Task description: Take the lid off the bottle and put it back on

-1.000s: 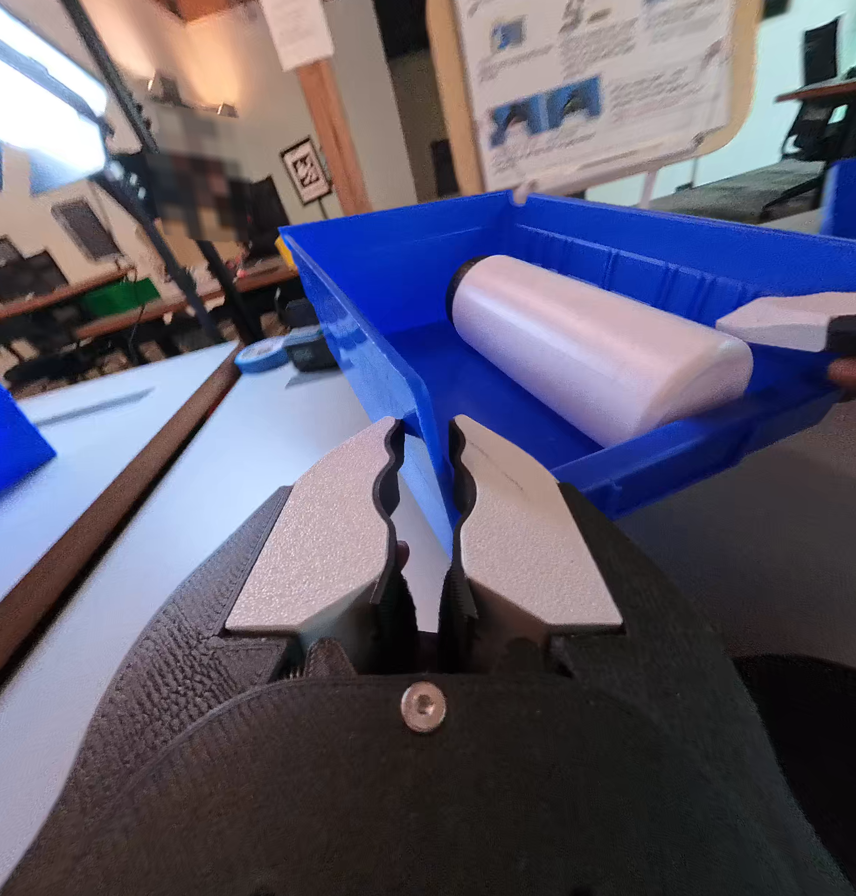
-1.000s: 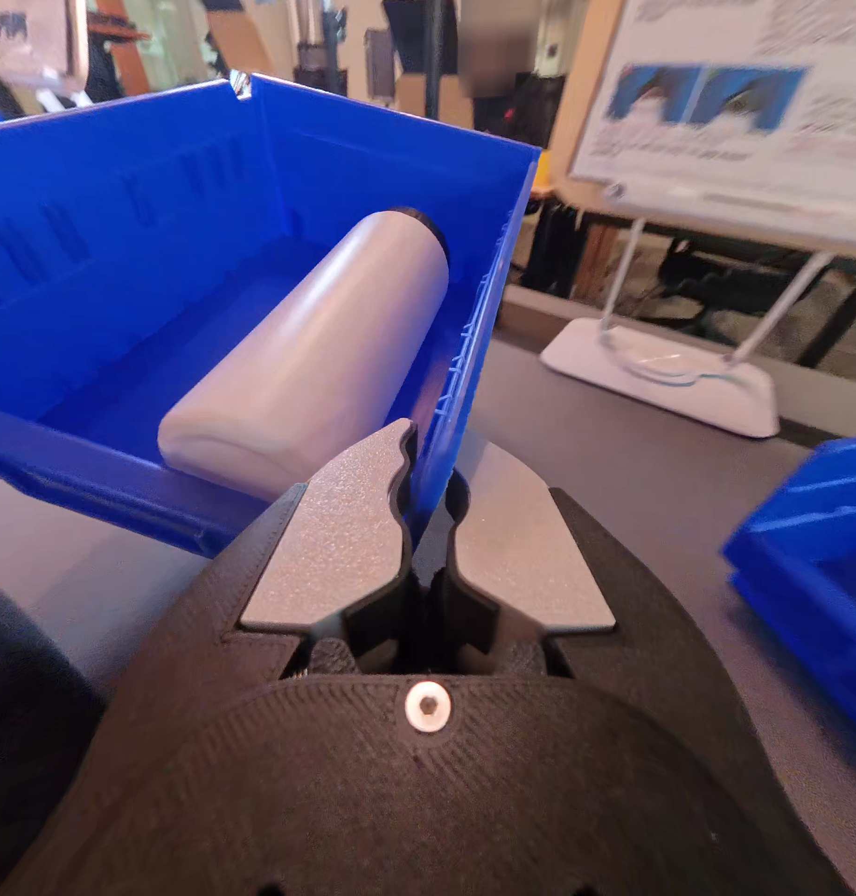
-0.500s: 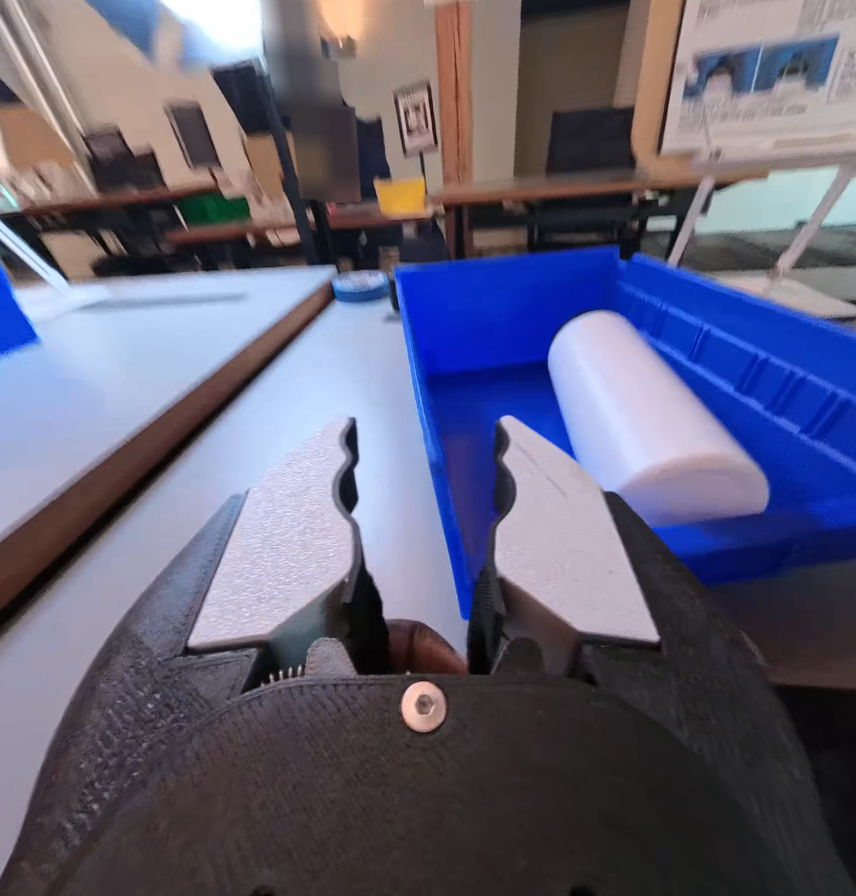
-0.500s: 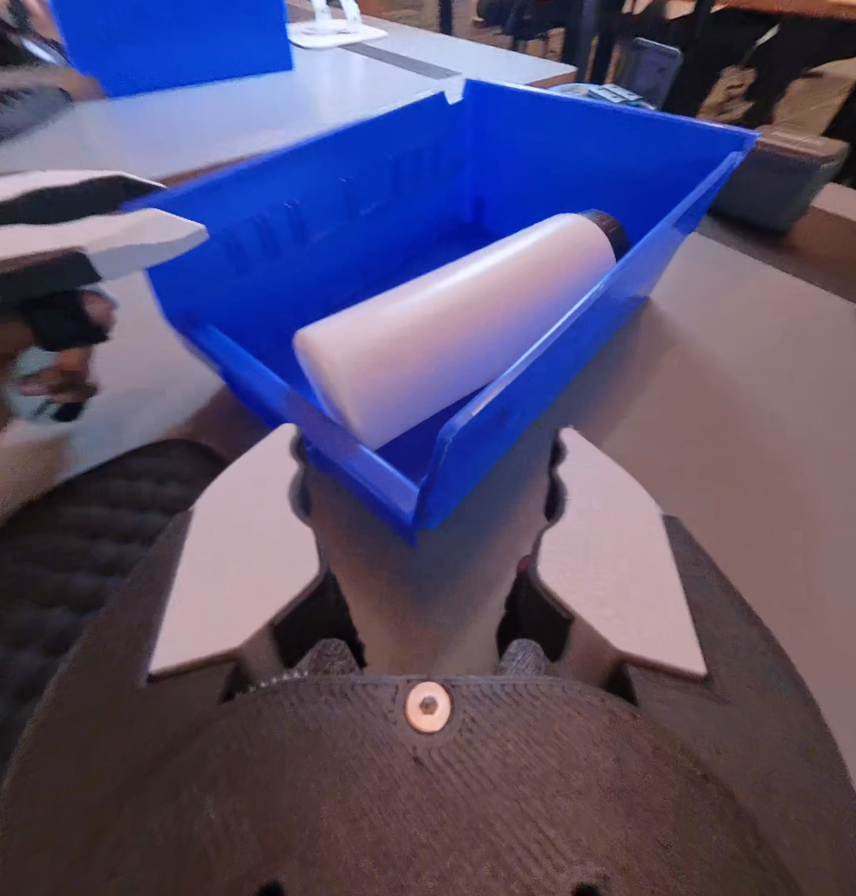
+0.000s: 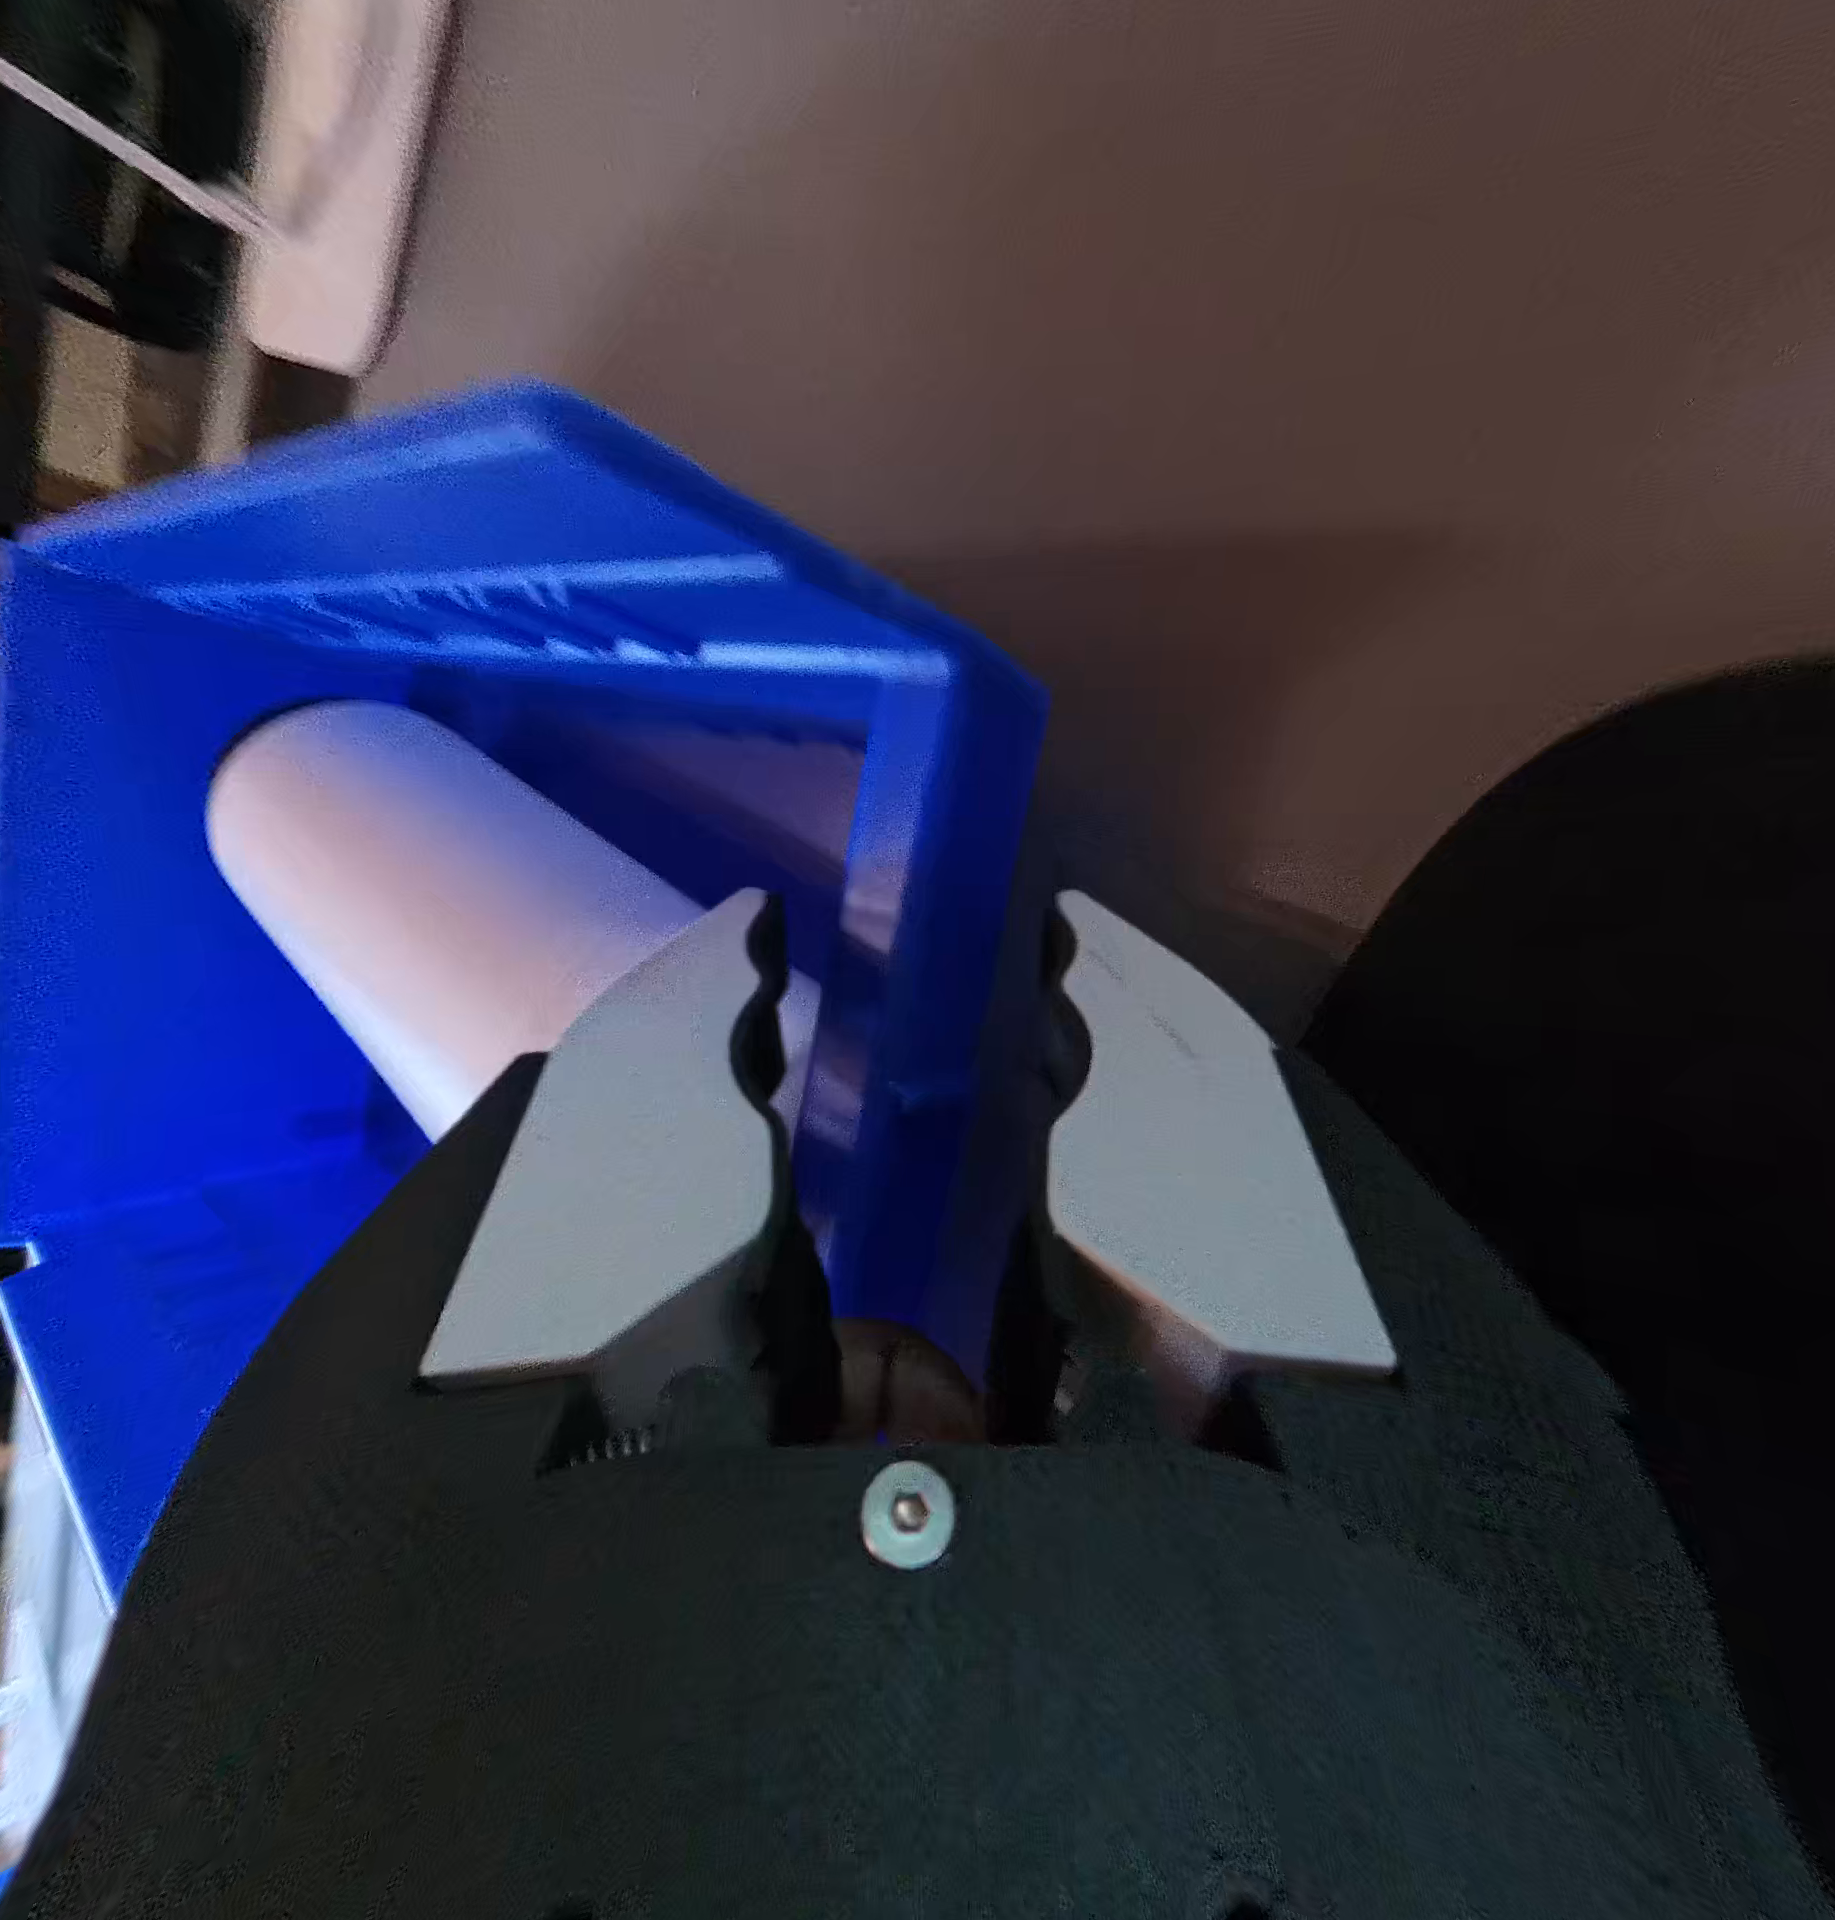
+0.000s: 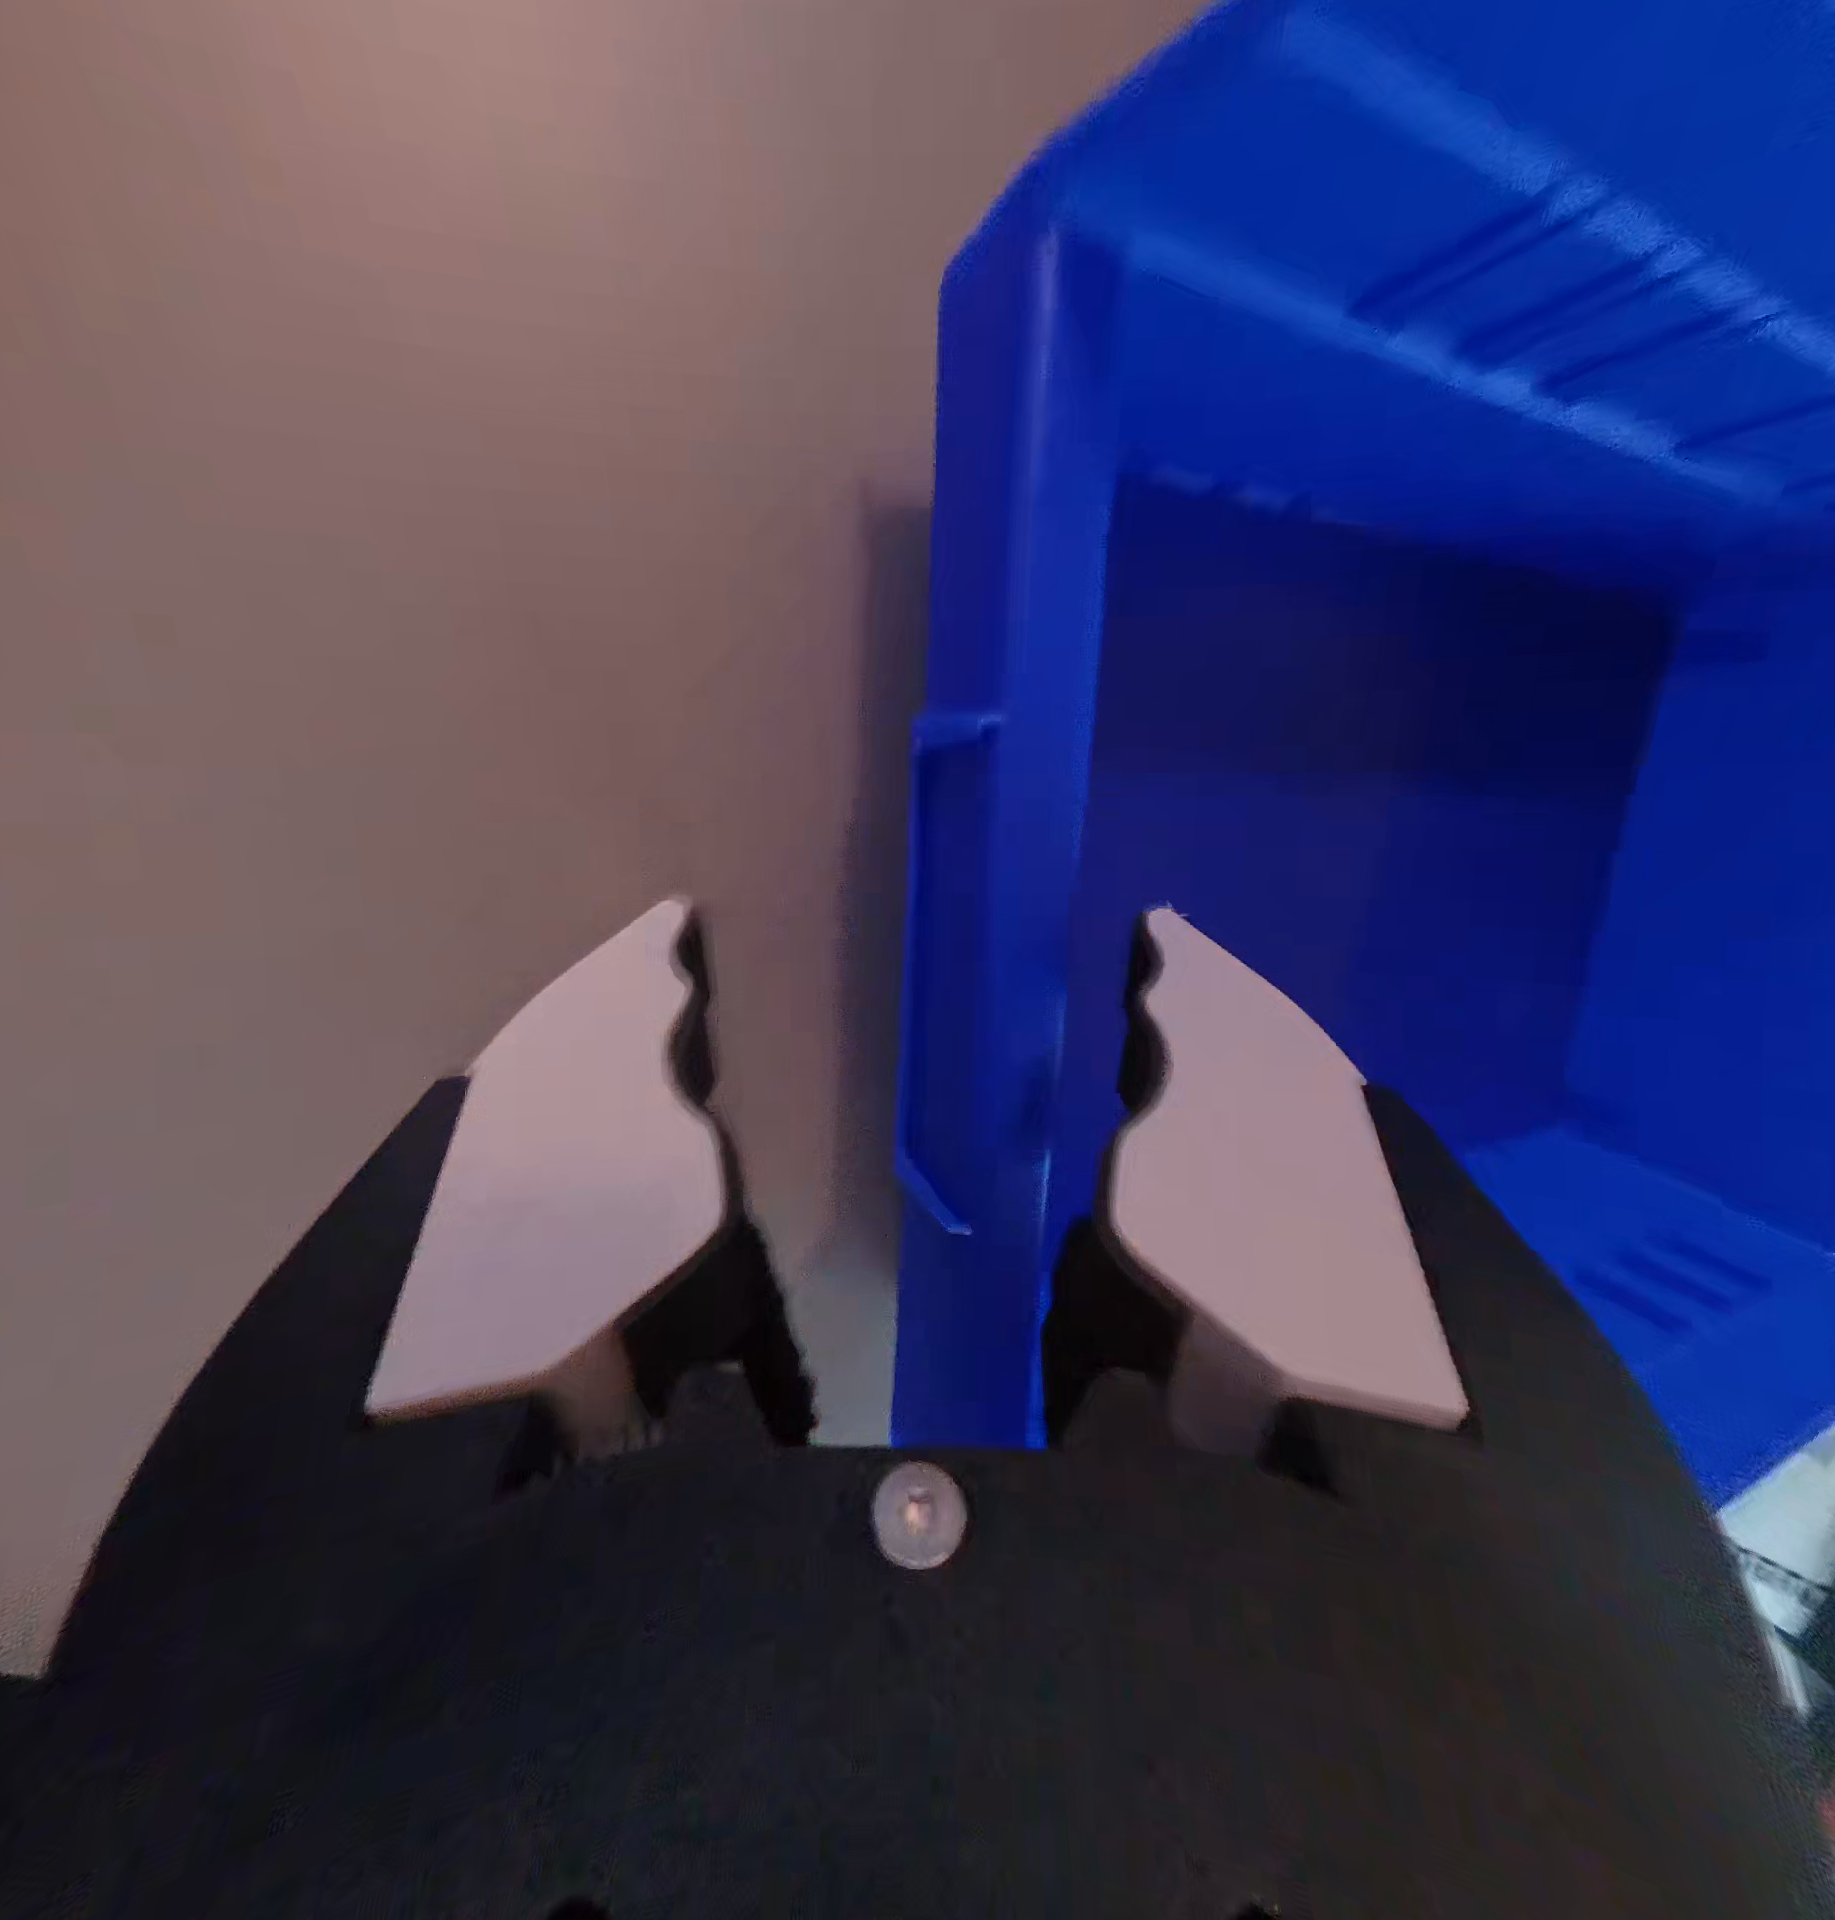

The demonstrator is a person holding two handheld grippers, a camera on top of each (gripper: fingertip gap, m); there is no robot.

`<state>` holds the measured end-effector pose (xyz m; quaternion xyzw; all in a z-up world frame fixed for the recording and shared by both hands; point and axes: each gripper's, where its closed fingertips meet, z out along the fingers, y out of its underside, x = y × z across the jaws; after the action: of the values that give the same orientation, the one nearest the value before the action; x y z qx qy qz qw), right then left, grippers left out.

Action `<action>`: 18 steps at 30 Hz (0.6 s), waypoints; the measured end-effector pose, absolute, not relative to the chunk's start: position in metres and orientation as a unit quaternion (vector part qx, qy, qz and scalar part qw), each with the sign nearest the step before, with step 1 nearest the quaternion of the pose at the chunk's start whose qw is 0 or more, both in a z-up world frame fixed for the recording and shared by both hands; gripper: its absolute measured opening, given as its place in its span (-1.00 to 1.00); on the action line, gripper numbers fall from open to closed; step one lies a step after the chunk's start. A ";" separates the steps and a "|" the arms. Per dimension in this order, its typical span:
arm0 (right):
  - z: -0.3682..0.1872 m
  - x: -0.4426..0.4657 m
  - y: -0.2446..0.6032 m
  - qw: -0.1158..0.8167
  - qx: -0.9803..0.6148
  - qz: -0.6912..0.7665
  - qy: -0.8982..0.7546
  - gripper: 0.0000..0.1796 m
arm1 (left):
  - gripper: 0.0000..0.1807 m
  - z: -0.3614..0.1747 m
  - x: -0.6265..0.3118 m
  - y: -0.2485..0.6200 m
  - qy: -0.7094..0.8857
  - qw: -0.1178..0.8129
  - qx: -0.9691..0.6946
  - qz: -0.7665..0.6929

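Note:
A white bottle [image 5: 425,904] lies on its side inside a blue bin [image 5: 165,935]. Its lid does not show. My left gripper [image 5: 908,935] is open and straddles the bin's side wall [image 5: 923,1091], with the left finger over the bottle and the right finger outside. My right gripper [image 6: 918,935] is open and straddles a blue bin wall [image 6: 986,935], with the right finger inside the bin [image 6: 1412,416]. No bottle shows in the right wrist view, and I cannot tell whether this is the same bin. Both views are motion-blurred.
The grey table top [image 5: 1204,416] lies beyond the bin, and also left of the bin wall in the right wrist view [image 6: 373,520]. A dark rounded mass [image 5: 1671,1039] sits at the right. A white stand base [image 5: 341,208] is at the far upper left. My right fingertips sit around 35 centimeters from my left ones.
Both grippers tipped downward and moved in over bin walls. A second ago both were nearly shut on the bin's walls; they let go, opened, and now straddle walls with open jaws.

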<state>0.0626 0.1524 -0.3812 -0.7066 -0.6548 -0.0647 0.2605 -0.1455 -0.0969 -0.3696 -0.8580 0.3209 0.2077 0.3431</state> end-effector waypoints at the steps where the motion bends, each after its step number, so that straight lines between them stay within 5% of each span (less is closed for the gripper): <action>1: -0.383 0.063 0.155 0.265 -0.700 -0.064 -0.660 -0.39 | -0.61 -0.376 -0.152 -0.098 0.331 0.318 -0.861 0.219; 4: -0.384 0.080 0.163 0.263 -0.677 -0.105 -0.679 -0.66 | -0.65 -0.378 -0.157 -0.103 0.342 0.299 -0.861 0.229; 18: -0.384 0.221 0.133 0.214 -0.589 -0.109 -0.772 -0.67 | -0.55 -0.380 -0.192 -0.162 0.287 0.303 -0.892 0.171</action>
<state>0.2212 0.1328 -0.3841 -0.5886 -0.7719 -0.1091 0.2140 -0.1923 -0.1617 -0.3796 -0.8925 0.2867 0.1712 0.3033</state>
